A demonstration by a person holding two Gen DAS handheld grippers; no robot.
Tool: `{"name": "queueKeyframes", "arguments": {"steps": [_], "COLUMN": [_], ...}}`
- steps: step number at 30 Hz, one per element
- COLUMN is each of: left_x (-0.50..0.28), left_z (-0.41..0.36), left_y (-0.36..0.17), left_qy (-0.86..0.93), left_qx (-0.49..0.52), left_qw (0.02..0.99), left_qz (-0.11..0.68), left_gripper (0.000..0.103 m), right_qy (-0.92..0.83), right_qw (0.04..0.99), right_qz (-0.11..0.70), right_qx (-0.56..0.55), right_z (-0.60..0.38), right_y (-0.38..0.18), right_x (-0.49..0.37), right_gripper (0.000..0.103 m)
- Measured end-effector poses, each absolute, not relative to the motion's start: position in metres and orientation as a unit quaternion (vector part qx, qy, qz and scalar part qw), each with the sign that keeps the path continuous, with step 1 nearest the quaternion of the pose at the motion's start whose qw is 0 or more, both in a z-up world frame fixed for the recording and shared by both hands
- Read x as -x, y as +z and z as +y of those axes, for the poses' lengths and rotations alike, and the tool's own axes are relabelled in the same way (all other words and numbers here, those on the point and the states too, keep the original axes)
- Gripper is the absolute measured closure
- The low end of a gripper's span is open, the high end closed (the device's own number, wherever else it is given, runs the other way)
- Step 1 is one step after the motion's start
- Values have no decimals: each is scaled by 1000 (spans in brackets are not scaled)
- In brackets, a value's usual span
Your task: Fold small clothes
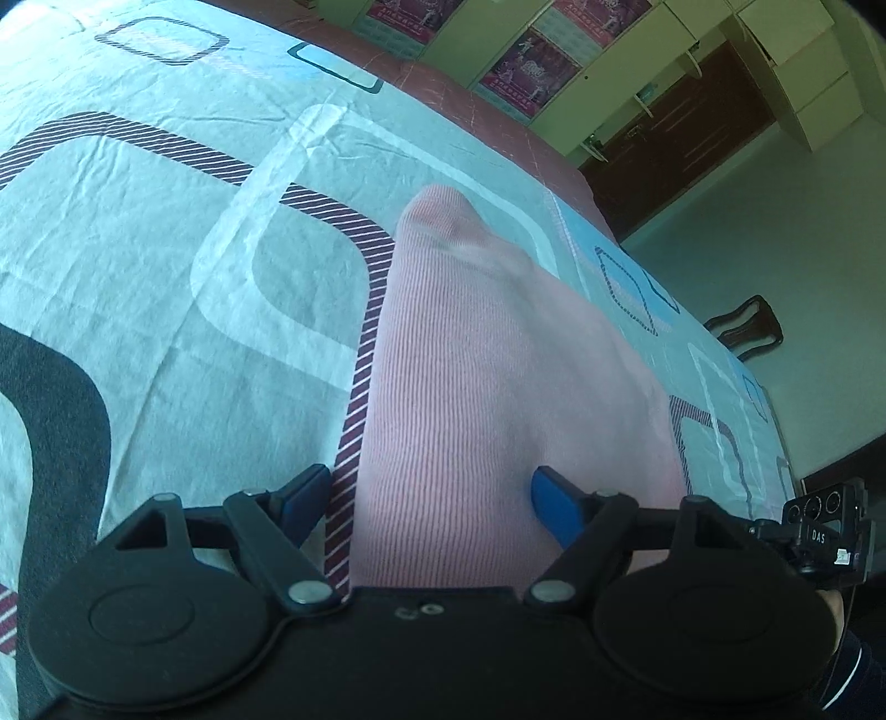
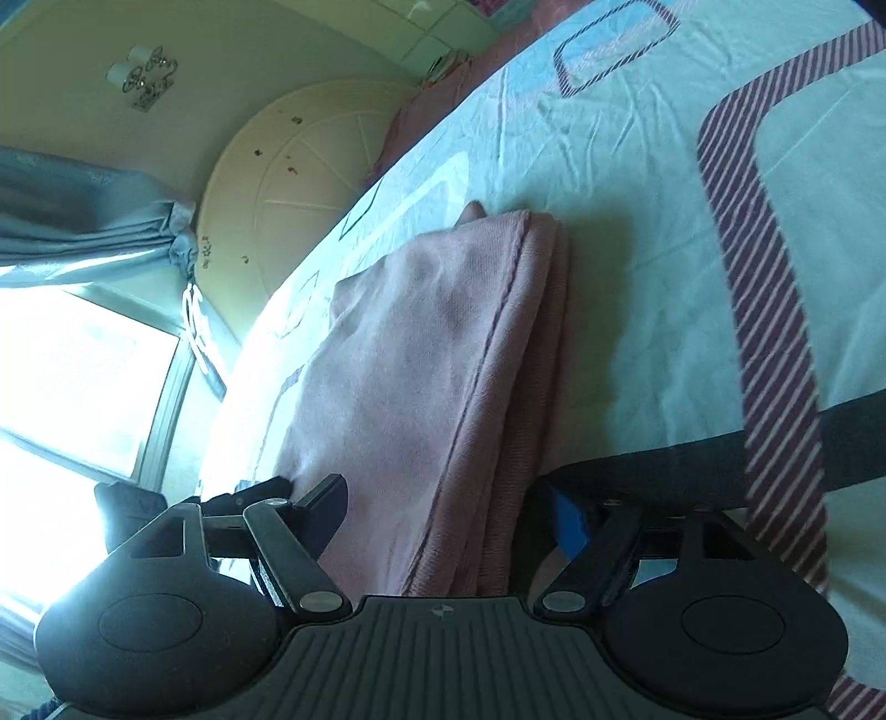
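The left wrist view shows the pink garment [image 1: 487,387] as one smooth ribbed strip running away from the camera over the bed sheet [image 1: 138,232]. It shows also green cabinets [image 1: 609,50] with posters, a dark door and the back of a chair [image 1: 747,327] past the bed edge. At the far right of this view appears a part of the other device.

The right wrist view shows what the first does not: the garment [image 2: 421,376] is folded in several layers, with a seam line along it and the stacked edges on its right side. Here one sees a window [image 2: 72,387], a grey curtain [image 2: 83,210] and a round cream headboard [image 2: 310,183].

The left tongs [image 1: 426,498] are spread wide, and the garment passes between the two blue fingers [image 1: 556,509] without being pinched. The right tongs [image 2: 448,515] are also released; the folded garment lies between its fingers, the right blue pad just beside the thick edge. The garment rests on the bed, near to its edge.
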State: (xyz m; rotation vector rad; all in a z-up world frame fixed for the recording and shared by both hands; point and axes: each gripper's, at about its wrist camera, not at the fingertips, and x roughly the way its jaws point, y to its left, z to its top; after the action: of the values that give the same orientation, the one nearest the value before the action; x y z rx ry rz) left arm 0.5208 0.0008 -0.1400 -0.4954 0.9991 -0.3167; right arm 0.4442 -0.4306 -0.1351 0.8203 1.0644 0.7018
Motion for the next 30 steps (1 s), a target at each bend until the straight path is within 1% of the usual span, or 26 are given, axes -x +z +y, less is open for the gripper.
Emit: {"name": "queueKeyframes", "arguments": {"steps": [5, 6, 8, 10, 12, 14, 15, 16, 17, 18, 20, 22, 23, 24, 25, 26, 28, 29, 30], "left_x": [-521, -522, -524, -531, -540, -549, -552, -556, -557, -555, -546, -535, -530, -529, -528, -530, -533, -534, -535], "left_z": [-1, -1, -3, -6, -10, -16, -20, -28, -39, -48, -64, -83, -99, -110, -117, -120, -114, -107, -98], "left_y": [-137, -136, -136, -137, -139, -139, -138, -136, -131, -122, -103, -96, -100, -106, -110, -112, -110, -110, -112], "left_qy": [-147, -149, -155, -155, -153, -150, -149, -148, -153, -154, -162, -155, -149, -144, -138, -129, -127, -129, -125], "left_qx": [231, 227, 217, 211, 215, 213, 206, 187, 150, 119, 60, -19, -82, -118, -134, -134, -108, -94, -79], "left_qw": [836, 836, 837, 837, 835, 835, 835, 838, 845, 854, 870, 878, 877, 876, 878, 881, 883, 883, 886], "left_qz": [476, 477, 478, 481, 483, 486, 488, 491, 489, 483, 461, 453, 449, 444, 439, 436, 440, 441, 439], "left_gripper": [27, 27, 27, 27, 27, 27, 29, 36, 54, 64, 69, 69, 69, 68, 67, 64, 58, 50, 34], "right_qy": [343, 338, 322, 307, 305, 299, 291, 277, 265, 261, 254, 241, 231, 220, 205, 198, 186, 181, 179], "right_qw": [714, 718, 727, 731, 739, 757, 768, 782, 799, 808, 833, 845, 845, 845, 844, 844, 841, 841, 842], "right_qz": [487, 486, 481, 480, 476, 476, 476, 481, 482, 479, 457, 449, 458, 468, 482, 482, 487, 489, 489], "right_qx": [-368, -366, -370, -375, -366, -334, -313, -282, -241, -222, -183, -162, -152, -138, -118, -124, -142, -144, -144], "right_z": [-432, -437, -445, -441, -426, -407, -399, -391, -381, -376, -366, -361, -356, -350, -340, -335, -338, -342, -342], "right_y": [-134, -135, -138, -141, -138, -131, -127, -123, -116, -110, -89, -77, -78, -82, -92, -96, -95, -95, -96], "right_x": [-444, -442, -443, -451, -457, -460, -460, -461, -459, -457, -445, -434, -433, -435, -438, -440, -442, -440, -438], "right_gripper": [29, 31, 40, 46, 46, 46, 48, 67, 79, 82, 84, 84, 84, 84, 84, 84, 83, 83, 83]}}
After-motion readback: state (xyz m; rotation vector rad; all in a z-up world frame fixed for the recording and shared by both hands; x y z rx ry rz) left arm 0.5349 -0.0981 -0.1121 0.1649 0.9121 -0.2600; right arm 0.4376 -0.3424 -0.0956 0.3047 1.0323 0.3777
